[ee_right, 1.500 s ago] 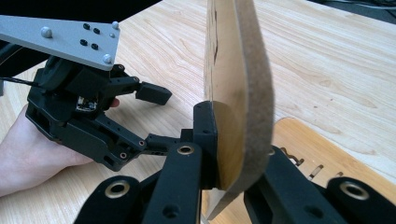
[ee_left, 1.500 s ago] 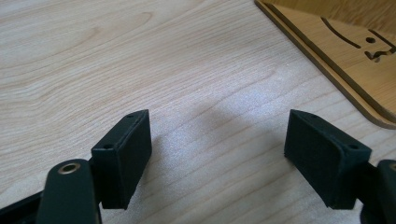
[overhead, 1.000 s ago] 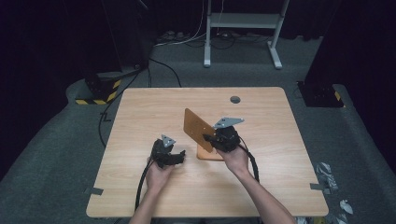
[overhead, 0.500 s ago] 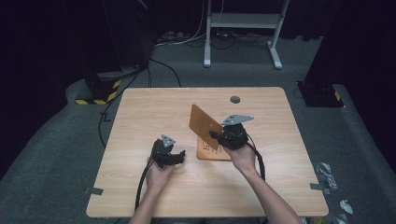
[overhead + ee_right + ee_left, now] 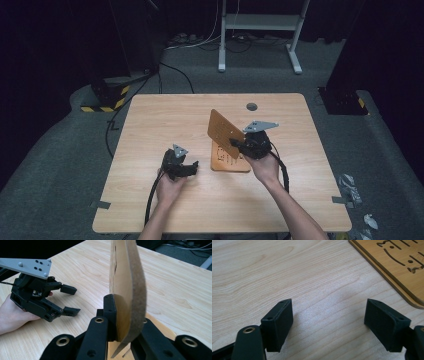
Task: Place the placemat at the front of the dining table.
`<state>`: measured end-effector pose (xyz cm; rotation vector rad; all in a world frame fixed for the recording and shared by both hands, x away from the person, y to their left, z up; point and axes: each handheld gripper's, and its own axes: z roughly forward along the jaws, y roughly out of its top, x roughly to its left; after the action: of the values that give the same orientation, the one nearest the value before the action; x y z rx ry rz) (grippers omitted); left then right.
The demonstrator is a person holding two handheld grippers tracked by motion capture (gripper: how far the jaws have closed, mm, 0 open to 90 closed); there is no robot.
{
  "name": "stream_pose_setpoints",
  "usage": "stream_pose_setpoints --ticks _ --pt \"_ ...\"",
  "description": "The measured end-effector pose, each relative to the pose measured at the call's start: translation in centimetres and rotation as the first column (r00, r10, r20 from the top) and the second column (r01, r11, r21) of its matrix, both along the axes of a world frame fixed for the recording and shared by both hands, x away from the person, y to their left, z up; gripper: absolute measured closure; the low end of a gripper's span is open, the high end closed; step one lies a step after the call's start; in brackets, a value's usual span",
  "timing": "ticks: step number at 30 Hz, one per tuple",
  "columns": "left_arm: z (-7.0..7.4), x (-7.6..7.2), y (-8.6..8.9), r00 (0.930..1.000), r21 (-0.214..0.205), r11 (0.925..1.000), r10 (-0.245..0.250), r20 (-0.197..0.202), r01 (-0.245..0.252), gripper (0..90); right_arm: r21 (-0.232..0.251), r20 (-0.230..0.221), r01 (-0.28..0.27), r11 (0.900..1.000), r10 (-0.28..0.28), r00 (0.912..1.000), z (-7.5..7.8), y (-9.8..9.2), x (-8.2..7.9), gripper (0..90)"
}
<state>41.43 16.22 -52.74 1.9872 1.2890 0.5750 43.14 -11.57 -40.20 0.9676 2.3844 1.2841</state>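
Right gripper (image 5: 239,145): jaws clamped on the lower edge of a thin wooden board (image 5: 226,133), one black jaw flat against each face. The board is held up off the table and tilted, its upper end leaning toward the far left. Judged reason: lifting this top layer clear of what lies beneath it. In the right gripper view the board (image 5: 126,290) runs edge-on between the jaws, one face pale wood, the other a brown fibrous backing.

Left gripper (image 5: 186,167): jaws spread wide, holding nothing. It rests low over bare tabletop, just left of the base board, probably waiting in reserve. In the left gripper view only table grain lies between the jaws.

Base board (image 5: 231,161): wooden, lying flat on the table (image 5: 165,115) below the lifted board, partly covered by the right gripper. Its corner (image 5: 402,262) carries cut-through slots and small dots, a stencilled pattern; characters too cropped to read. No brand or label legible anywhere.

Dark round fitting (image 5: 251,106): set in the tabletop near the far edge, well apart from both boards.
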Motion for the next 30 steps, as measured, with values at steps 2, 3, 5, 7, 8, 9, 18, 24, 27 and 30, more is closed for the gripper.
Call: stream_pose_setpoints --ticks 2,3,5,7,8,9,18,24,27,30 --pt "0.0 0.0 0.0 1.0 0.0 1.0 0.0 0.0 0.0 23.1 -0.003 0.004 0.001 1.0 -0.001 1.0 0.1 -0.3 0.0 86.4" --pt "0.0 0.0 0.0 1.0 0.0 1.0 0.0 0.0 0.0 23.1 -0.004 0.004 0.005 1.0 -0.005 1.0 0.2 -0.4 0.0 86.4" --pt "0.0 0.0 0.0 1.0 0.001 1.0 0.0 0.0 0.0 23.1 -0.005 0.006 0.007 1.0 -0.007 1.0 0.3 -0.6 -0.1 86.4" --pt "0.0 0.0 0.0 1.0 0.0 1.0 0.0 0.0 0.0 23.1 -0.005 0.007 0.01 0.9999 -0.01 0.9999 0.5 -0.9 -0.1 86.4" --pt "0.0 0.0 0.0 1.0 0.0 1.0 0.0 0.0 0.0 23.1 -0.008 0.008 0.014 0.9999 -0.014 0.9999 0.7 -1.0 -0.1 86.4" --pt "0.0 0.0 0.0 1.0 0.0 1.0 0.0 0.0 0.0 23.1 -0.011 0.01 0.013 0.9999 -0.012 0.9999 0.8 -1.1 -0.1 86.4" --pt "0.0 0.0 0.0 1.0 0.001 1.0 -0.001 -0.001 0.001 23.1 -0.016 0.011 0.033 0.9993 -0.033 0.9994 1.4 -2.4 -0.1 86.4" --pt "0.0 0.0 0.0 1.0 0.002 1.0 -0.002 -0.001 0.002 23.1 -0.015 0.009 0.045 0.9989 -0.045 0.9989 1.5 -3.1 -0.1 86.4" --pt "0.0 0.0 0.0 1.0 0.002 1.0 -0.002 -0.001 0.002 23.1 -0.02 0.014 0.056 0.9982 -0.056 0.9984 1.6 -3.4 -0.1 86.4" --pt "0.0 0.0 0.0 1.0 0.002 1.0 -0.002 -0.001 0.002 23.1 -0.024 0.014 0.064 0.9977 -0.064 0.9979 1.7 -3.9 -0.1 86.4"
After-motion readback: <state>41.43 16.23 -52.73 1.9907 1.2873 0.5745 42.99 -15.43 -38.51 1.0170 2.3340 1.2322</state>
